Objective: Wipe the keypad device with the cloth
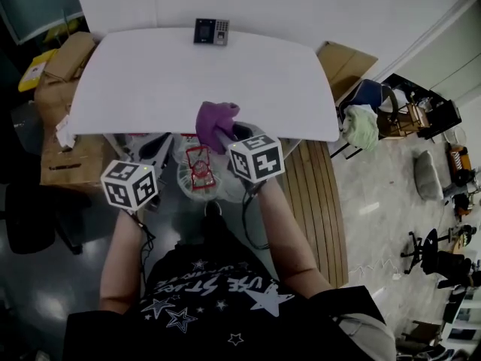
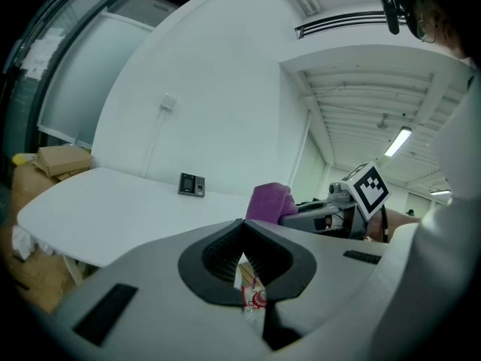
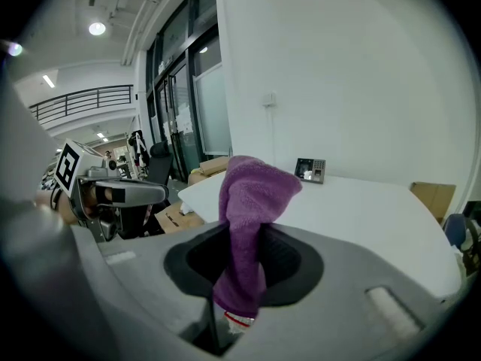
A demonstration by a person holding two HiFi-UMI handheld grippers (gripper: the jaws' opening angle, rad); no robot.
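Forearms [image 1: 284, 228] extended toward table [image 1: 150, 89] edge, right gripper [image 3: 242, 265] fingers [image 3: 289, 262] clamped on purple cloth [image 3: 252, 194], left gripper [image 2: 244, 258] fingers [image 2: 218, 258] together, empty.

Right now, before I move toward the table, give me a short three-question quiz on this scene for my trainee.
1. Multiple choice: which hand-held gripper holds the purple cloth? A: the left one. B: the right one. C: neither.
2. Short answer: does the purple cloth touch the keypad device on the white table?
3. True or false: the keypad device sits at the white table's near edge, right beside the person.

Key
1. B. The right hand-held gripper has its jaws shut on the purple cloth.
2. No. The two are well apart.
3. False. It sits at the far edge, by the wall.
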